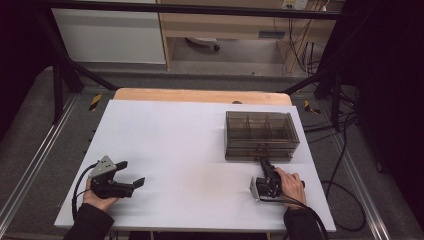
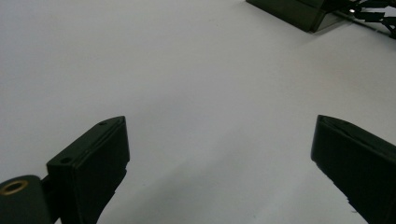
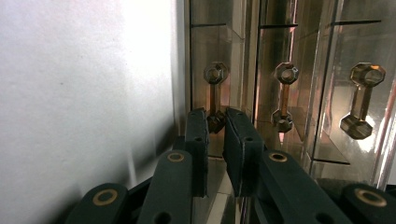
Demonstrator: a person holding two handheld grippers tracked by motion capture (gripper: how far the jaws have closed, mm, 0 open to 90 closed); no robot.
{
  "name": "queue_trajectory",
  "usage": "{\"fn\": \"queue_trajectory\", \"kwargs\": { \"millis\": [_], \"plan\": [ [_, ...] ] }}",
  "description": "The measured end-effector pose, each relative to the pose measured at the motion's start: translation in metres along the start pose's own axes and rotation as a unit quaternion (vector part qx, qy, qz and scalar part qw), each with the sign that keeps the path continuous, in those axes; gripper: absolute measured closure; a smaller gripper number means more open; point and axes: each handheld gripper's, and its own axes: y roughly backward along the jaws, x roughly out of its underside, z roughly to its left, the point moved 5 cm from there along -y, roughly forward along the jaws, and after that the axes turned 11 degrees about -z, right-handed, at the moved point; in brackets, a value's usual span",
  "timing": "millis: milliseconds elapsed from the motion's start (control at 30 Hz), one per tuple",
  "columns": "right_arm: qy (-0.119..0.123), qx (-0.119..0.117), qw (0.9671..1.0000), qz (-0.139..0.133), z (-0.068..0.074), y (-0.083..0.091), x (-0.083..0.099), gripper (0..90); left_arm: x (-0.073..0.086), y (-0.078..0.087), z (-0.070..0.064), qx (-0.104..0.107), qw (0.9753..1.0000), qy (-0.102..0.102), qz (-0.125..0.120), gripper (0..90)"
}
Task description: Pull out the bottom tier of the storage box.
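One drawer box (image 1: 261,135) with three handles; my right gripper (image 3: 215,122) pinches the lowest handle (image 3: 215,95), my left gripper (image 1: 131,174) gapes over bare table (image 1: 190,150).

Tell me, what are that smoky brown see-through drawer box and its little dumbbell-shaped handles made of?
The smoky brown drawer box looks like tinted transparent plastic, probably acrylic: glossy walls show the dividers inside. Its dumbbell-shaped handles seem to be the same clear brown plastic, catching bright highlights. The right gripper nearly pinches one.

The claw (image 3: 215,122) nips the lowest drawer handle (image 3: 215,95) of the smoky plastic drawer box (image 3: 299,42).
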Motion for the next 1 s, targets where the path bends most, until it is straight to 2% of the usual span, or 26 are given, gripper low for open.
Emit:
{"fn": "queue_trajectory", "kwargs": {
  "millis": [167, 300, 633, 867, 1000],
  "plan": [
    [-0.002, -0.002, 1.0000, 0.001, -0.0003, 0.0012, -0.0002, 78.3, 0.0000, 0.0001, -0.0001, 0.000, 1.0000, 0.000, 0.000, 4.5],
    [-0.019, 0.009, 0.9998, -0.008, -0.0031, 0.0039, -0.0006, 69.6, 0.0002, -0.0003, 0.0002, 0.000, 1.0000, 0.000, 0.000, 4.5],
    [-0.041, 0.002, 0.9991, -0.002, -0.0081, 0.0026, 0.0031, 60.3, 0.0004, -0.0006, 0.0001, 0.000, 1.0000, -0.001, 0.001, 4.5],
    [-0.044, -0.005, 0.9990, -0.005, -0.0084, -0.0019, 0.0049, 63.4, 0.0004, -0.0005, 0.0002, 0.000, 1.0000, -0.001, 0.001, 4.5],
    [-0.037, -0.008, 0.9993, -0.007, -0.0085, -0.0031, 0.0039, 66.3, 0.0004, -0.0006, 0.0002, 0.000, 1.0000, -0.001, 0.001, 4.5]
  ]
}}
